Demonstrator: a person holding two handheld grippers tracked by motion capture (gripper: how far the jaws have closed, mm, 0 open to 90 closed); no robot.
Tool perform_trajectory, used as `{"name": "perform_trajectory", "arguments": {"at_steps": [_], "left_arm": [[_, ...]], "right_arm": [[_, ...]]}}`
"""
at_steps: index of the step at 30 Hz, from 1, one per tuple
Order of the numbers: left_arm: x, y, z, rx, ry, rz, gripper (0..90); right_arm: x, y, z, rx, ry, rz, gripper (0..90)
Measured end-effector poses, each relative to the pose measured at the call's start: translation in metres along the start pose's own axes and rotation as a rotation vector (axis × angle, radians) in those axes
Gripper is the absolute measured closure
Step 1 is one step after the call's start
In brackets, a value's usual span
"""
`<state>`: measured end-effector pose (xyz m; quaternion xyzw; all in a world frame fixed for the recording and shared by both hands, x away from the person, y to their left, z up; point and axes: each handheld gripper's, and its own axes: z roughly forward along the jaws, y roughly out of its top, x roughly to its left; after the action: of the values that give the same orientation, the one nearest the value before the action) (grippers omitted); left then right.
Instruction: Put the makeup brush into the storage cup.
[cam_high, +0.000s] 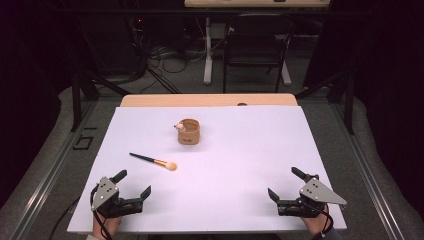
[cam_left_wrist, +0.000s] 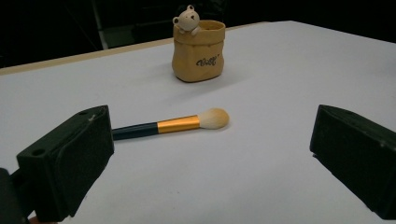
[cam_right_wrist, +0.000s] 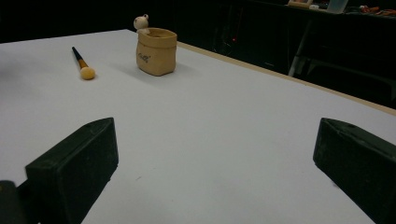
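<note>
the makeup brush (cam_high: 152, 161) lies flat on the white table (cam_high: 240, 200), left of centre, its long axis running from the handle at the left to the bristles at the right, just short of the bear pot (cam_high: 189, 131). the left gripper (cam_high: 134, 183) at the near left corner is nearer, jaws spread and empty, brush ahead of them. the right gripper (cam_high: 283, 184) at the near right corner, also spread, sits well apart

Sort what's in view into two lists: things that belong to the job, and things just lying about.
Job:
- brush, lying flat on the table
- pot with a bear on its rim, upright beyond the brush
- left gripper, open
- right gripper, open

Lying about:
- chair behind the table
- cables on the floor
</note>
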<state>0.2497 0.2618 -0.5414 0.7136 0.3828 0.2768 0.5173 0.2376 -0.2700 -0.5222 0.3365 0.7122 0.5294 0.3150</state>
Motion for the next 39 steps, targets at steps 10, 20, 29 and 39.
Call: {"name": "perform_trajectory", "arguments": {"at_steps": [10,20,29,39], "left_arm": [[0.003,0.001,0.003,0.008,-0.006,0.000,0.0],[0.006,0.003,0.010,0.024,-0.022,0.017,0.1],[0.011,0.006,0.018,0.040,-0.028,0.022,0.2],[0.019,0.007,0.022,0.048,-0.035,0.020,0.2]], "right_arm": [[0.000,0.000,0.002,-0.001,0.009,-0.001,0.0],[-0.003,0.000,0.002,-0.004,0.001,0.004,0.0],[-0.004,0.000,0.002,0.005,-0.004,0.003,0.0],[-0.004,0.000,0.003,-0.002,0.004,0.007,0.0]]}}
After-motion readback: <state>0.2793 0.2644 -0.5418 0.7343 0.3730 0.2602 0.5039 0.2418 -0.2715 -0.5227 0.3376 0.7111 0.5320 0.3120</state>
